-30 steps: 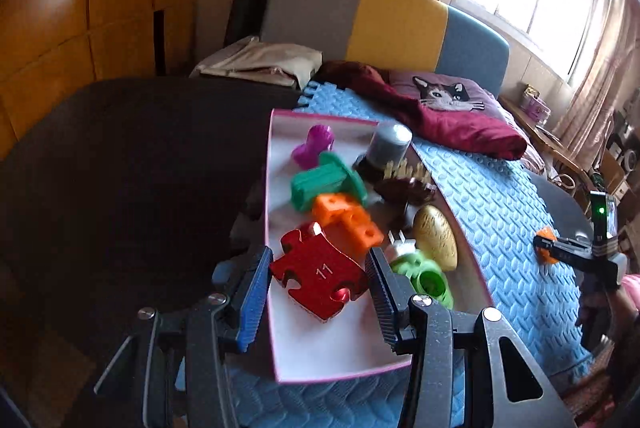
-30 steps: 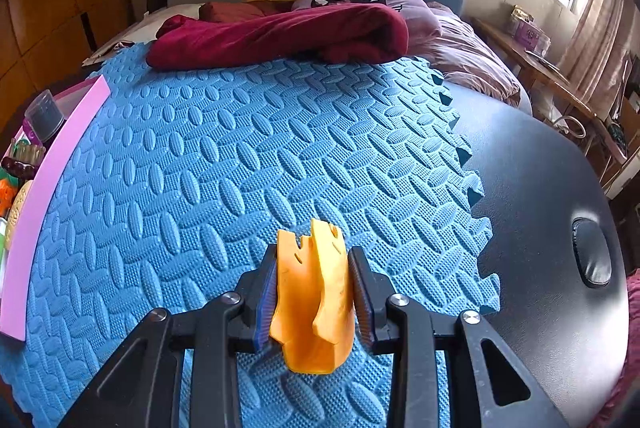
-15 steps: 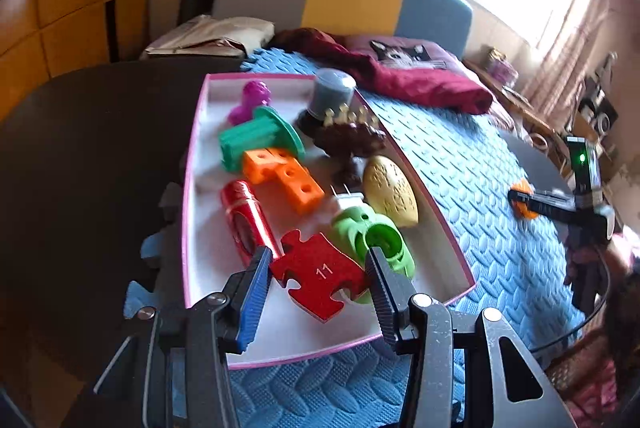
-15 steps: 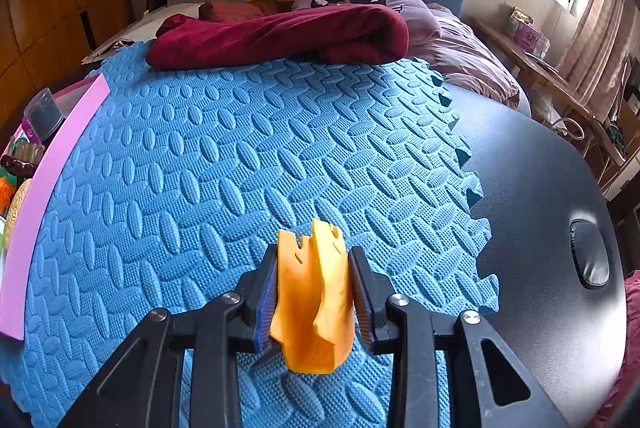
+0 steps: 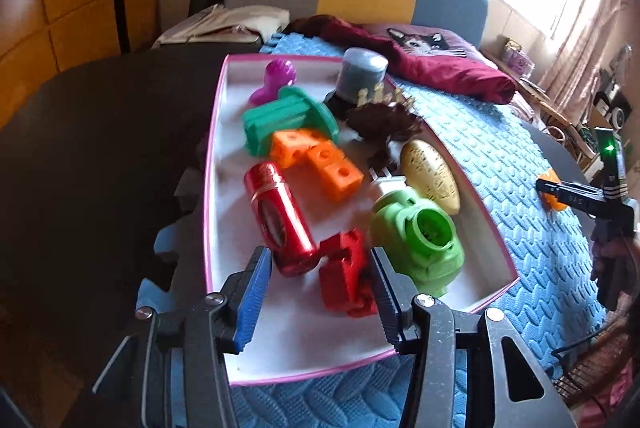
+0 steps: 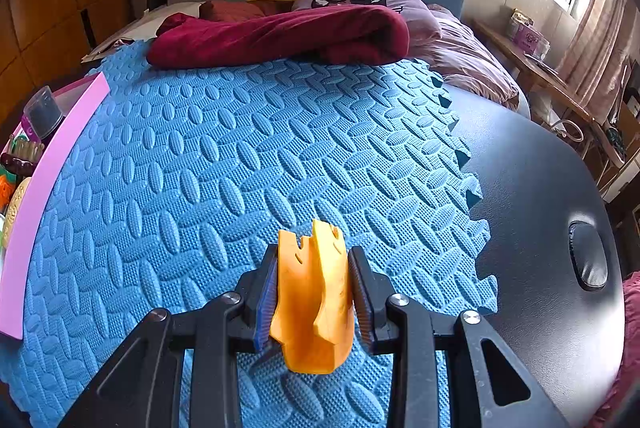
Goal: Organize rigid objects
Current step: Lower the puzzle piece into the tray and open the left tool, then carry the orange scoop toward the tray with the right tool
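A pink-rimmed white tray [image 5: 280, 360] on the blue foam mat [image 5: 500, 163] holds several toys: a red can [image 5: 276, 216], a green piece [image 5: 416, 240], an orange block [image 5: 320, 163] and others. My left gripper [image 5: 320, 288] is open above the tray's near end. The red puzzle piece [image 5: 344, 276] lies tilted in the tray between the fingers, against the right one. My right gripper [image 6: 312, 292] is shut on an orange plastic piece [image 6: 312, 296] above the mat. It also shows at the right of the left wrist view [image 5: 560, 193].
The tray's pink wall [image 6: 40, 187] lies at the left of the right wrist view. A dark red blanket [image 6: 288, 35] and a cat-print pillow [image 5: 424, 39] lie at the mat's far end. The black table [image 6: 552, 228] extends right of the mat.
My left gripper has opened and let go of the red puzzle piece, which now lies tilted in the tray. The right gripper has stayed still with the orange piece.
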`<state>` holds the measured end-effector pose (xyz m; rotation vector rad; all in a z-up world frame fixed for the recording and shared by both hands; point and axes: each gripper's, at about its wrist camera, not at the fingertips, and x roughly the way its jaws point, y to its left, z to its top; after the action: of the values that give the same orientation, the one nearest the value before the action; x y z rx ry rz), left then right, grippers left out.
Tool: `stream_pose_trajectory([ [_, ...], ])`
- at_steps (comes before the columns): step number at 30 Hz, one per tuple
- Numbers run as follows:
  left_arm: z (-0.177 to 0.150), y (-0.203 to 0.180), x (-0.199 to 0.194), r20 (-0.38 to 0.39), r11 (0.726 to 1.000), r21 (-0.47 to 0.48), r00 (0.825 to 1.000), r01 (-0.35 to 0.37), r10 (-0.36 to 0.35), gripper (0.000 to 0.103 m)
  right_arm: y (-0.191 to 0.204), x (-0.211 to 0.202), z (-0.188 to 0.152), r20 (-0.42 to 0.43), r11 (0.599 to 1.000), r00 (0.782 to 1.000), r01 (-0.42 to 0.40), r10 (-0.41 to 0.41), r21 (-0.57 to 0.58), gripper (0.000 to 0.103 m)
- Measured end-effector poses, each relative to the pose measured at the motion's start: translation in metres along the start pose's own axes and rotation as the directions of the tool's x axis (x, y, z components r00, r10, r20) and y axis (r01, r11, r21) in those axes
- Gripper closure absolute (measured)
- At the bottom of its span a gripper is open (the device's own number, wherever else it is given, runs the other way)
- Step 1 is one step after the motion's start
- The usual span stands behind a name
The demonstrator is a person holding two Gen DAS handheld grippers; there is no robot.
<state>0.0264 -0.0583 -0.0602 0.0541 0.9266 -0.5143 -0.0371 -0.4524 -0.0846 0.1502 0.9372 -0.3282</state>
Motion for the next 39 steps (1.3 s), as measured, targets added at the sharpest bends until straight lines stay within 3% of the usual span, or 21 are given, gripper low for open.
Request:
stream_pose_trajectory([
  [10,0.000,-0.006,-0.010,0.033,0.997,-0.006,0.996,-0.082,0.082,0.036,0.001,0.000,0.000,0.001,1.000,1.000,0.002,-0.002,-0.007,0.070],
  [19,0.003,-0.009,-0.016,0.050,0.988,-0.001,0.987,-0.152,0.151,0.036,0.003,-0.002,0.000,0.002,1.000,1.000,0.006,-0.006,-0.025,0.071],
  [23,0.004,-0.010,-0.023,0.068,0.985,-0.005,0.983,-0.171,0.171,0.029,0.001,-0.002,0.000,-0.003,1.000,1.000,-0.001,0.001,-0.015,0.071],
  [39,0.004,-0.008,-0.037,0.099,0.982,-0.023,0.977,-0.186,0.188,0.025,-0.002,0.000,0.001,-0.013,1.000,1.000,-0.015,0.015,0.009,0.071],
])
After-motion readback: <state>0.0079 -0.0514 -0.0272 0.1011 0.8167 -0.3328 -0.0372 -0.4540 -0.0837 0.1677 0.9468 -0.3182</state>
